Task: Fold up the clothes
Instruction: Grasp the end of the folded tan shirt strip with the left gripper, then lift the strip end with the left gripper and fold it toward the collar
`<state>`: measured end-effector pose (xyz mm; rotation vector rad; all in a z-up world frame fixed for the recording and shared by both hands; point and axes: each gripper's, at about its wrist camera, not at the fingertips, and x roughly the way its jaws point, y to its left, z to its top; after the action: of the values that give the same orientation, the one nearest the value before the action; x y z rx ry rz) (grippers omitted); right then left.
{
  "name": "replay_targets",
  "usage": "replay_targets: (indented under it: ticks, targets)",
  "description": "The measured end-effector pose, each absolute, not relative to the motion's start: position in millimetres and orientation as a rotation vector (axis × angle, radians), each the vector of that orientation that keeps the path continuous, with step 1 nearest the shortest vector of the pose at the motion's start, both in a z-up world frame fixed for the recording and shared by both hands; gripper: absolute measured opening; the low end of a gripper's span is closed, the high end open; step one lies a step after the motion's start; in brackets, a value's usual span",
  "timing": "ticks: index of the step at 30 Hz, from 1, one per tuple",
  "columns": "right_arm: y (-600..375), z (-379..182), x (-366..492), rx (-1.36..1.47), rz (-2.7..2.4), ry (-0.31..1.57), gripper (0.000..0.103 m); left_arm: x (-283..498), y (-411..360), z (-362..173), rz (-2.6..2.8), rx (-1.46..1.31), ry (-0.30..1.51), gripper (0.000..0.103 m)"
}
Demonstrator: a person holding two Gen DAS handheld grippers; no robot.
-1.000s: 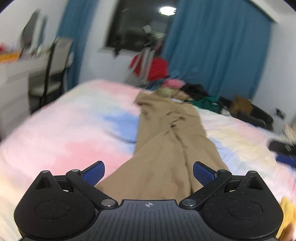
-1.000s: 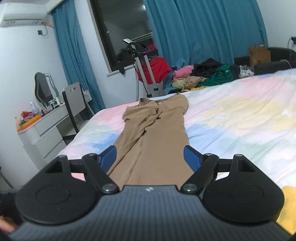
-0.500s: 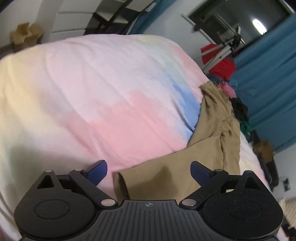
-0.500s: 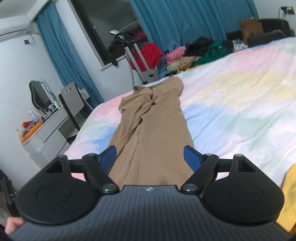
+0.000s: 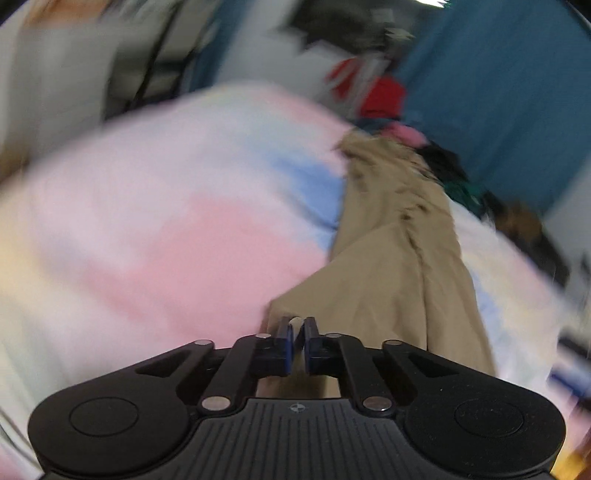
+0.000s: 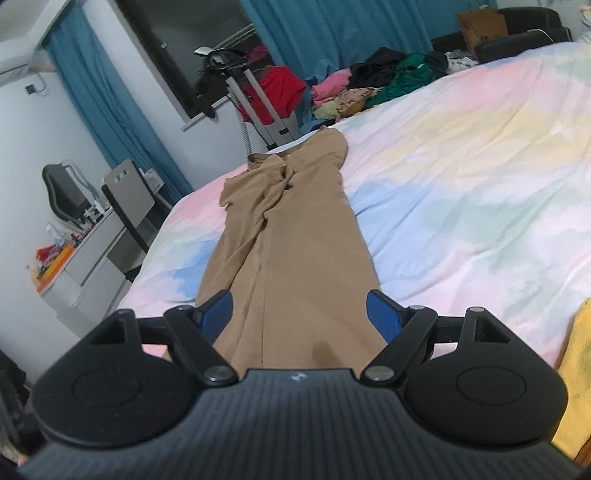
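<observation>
Currently your left gripper (image 5: 298, 328) is clamped on the tan trousers' (image 6: 291, 236) near hem on the bed (image 6: 480, 177); the right gripper (image 6: 299, 314) hovers spread, empty. Grip the other corner next, then fold lengthwise.

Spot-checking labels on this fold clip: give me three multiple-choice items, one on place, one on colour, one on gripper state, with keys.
1. Where does the tan garment lie?
A. On the white desk
B. On the bed
C. Over the chair

2. What colour are the curtains?
A. Blue
B. Grey
C. Yellow

3. How do the two grippers stand?
A. Both open
B. Left open, right shut
C. Left shut, right open

Key:
1 B: the garment stretches lengthwise across the pastel sheet of the bed.
2 A: blue cloth hangs on both sides of the dark window.
3 C: the left gripper has its blue pads nearly together at the garment's near corner, though blur hides whether cloth is pinched; the right gripper has its pads spread wide, one on either side of the garment.
</observation>
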<state>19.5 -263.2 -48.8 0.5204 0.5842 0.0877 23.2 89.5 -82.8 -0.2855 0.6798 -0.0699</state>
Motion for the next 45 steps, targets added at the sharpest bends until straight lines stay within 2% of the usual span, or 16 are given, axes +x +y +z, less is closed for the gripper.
replay_targets:
  ticks: [6, 10, 15, 16, 18, 20, 22, 26, 32, 39, 40, 42, 45]
  targets:
    - [-278, -51, 20, 0.566, 0.048, 0.584, 0.081, -17, 35, -52, -0.309, -0.012, 0.501, 0.005]
    - [-290, -54, 21, 0.603, 0.018, 0.587, 0.081, -25, 6, -56, -0.500, 0.076, 0.545, 0.005]
    - [-296, -61, 26, 0.627, 0.009, 0.623, 0.081, -12, -19, -87, -0.621, 0.128, 0.714, 0.006]
    - [-296, -63, 27, 0.629, 0.011, 0.634, 0.081, -8, -21, -92, -0.633, 0.126, 0.750, 0.009]
    - [-296, -67, 30, 0.642, 0.026, 0.660, 0.081, -6, -19, -97, -0.647, 0.106, 0.805, 0.022]
    - [-298, -72, 32, 0.659, 0.038, 0.688, 0.081, -5, -8, -96, -0.650, 0.051, 0.819, 0.049]
    - [-300, -79, 34, 0.682, 0.042, 0.717, 0.081, -4, 5, -94, -0.648, -0.021, 0.824, 0.066]
    - [-306, -93, 37, 0.747, 0.046, 0.775, 0.081, 15, 42, -87, -0.628, -0.292, 0.828, 0.081]
    - [-311, -112, 42, 0.765, 0.013, 0.844, 0.082, 44, 87, -111, -0.318, -0.472, 0.942, 0.080]
    - [-307, -134, 47, 0.777, 0.050, 0.918, 0.078, 51, 101, -127, -0.325, -0.615, 1.000, 0.078]
    - [-304, -134, 48, 0.785, 0.080, 0.930, 0.077, 50, 96, -129, -0.352, -0.612, 1.013, 0.076]
    - [-298, -137, 47, 0.797, 0.132, 0.961, 0.068, 47, 87, -133, -0.385, -0.596, 1.044, 0.072]
    - [-289, -137, 44, 0.789, 0.164, 0.985, 0.064, 42, 81, -133, -0.405, -0.570, 1.058, 0.065]
